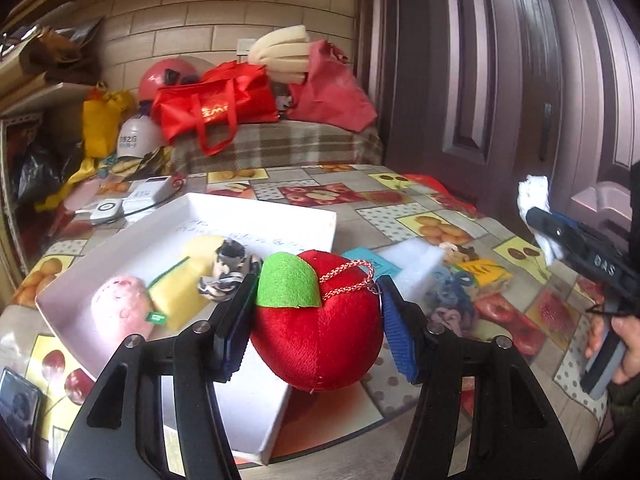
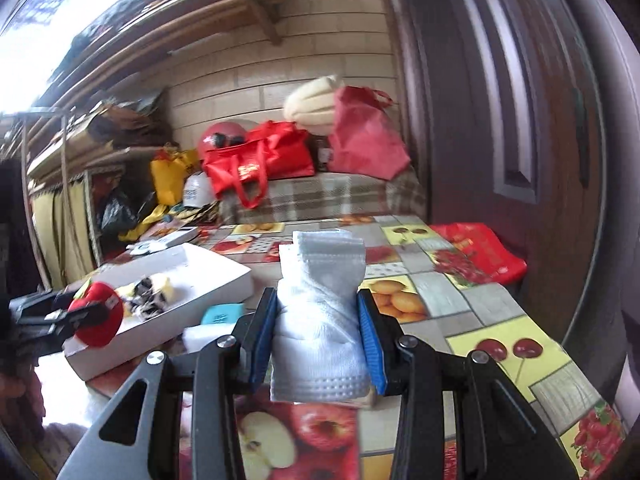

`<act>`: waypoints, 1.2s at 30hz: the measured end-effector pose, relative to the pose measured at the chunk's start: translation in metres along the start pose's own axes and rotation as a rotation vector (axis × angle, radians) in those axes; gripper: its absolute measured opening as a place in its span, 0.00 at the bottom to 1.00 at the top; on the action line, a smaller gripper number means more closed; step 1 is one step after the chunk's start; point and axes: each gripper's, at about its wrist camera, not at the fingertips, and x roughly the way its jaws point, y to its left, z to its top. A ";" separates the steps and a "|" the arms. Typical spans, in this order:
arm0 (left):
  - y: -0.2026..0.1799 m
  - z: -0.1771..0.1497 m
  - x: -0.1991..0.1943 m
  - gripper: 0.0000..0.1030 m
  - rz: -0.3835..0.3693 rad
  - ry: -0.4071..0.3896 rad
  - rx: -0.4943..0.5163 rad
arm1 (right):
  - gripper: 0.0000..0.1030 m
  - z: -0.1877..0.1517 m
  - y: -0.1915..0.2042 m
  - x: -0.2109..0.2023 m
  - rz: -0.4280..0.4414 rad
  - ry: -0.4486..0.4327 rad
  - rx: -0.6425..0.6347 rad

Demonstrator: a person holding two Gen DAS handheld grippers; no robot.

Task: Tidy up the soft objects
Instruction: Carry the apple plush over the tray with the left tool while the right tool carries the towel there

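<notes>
Left wrist view: the left gripper (image 1: pixel 316 316) is clamped about halfway on a red plush apple (image 1: pixel 316 332), held above the near corner of the white tray (image 1: pixel 160 224), likely bound for it. At ten o'clock the tray holds other soft toys. At two o'clock the right gripper (image 2: pixel 318 344), nearly closed, pinches a folded white cloth (image 2: pixel 320 312) clear of the table (image 2: pixel 480 312).

We stood in a lived-in home (rather cluttered): fruit-print tablecloth (image 2: pixel 460 292) under the tongs, plaid daybed (image 1: pixel 280 144) with shopping bags (image 1: pixel 212 104) beyond.
</notes>
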 end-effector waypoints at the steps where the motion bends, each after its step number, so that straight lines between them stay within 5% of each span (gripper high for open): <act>1: 0.001 0.000 0.000 0.57 0.009 -0.004 0.001 | 0.38 -0.001 0.004 -0.002 0.009 0.002 -0.008; 15: 0.021 -0.004 -0.006 0.57 0.117 -0.024 -0.025 | 0.38 -0.003 0.031 0.007 0.081 0.018 -0.011; 25: 0.099 -0.010 -0.037 0.57 0.328 -0.083 -0.135 | 0.38 -0.004 0.038 0.006 0.089 0.009 0.005; 36: 0.116 -0.013 -0.045 0.57 0.364 -0.105 -0.199 | 0.38 -0.004 0.043 0.006 0.098 0.006 -0.002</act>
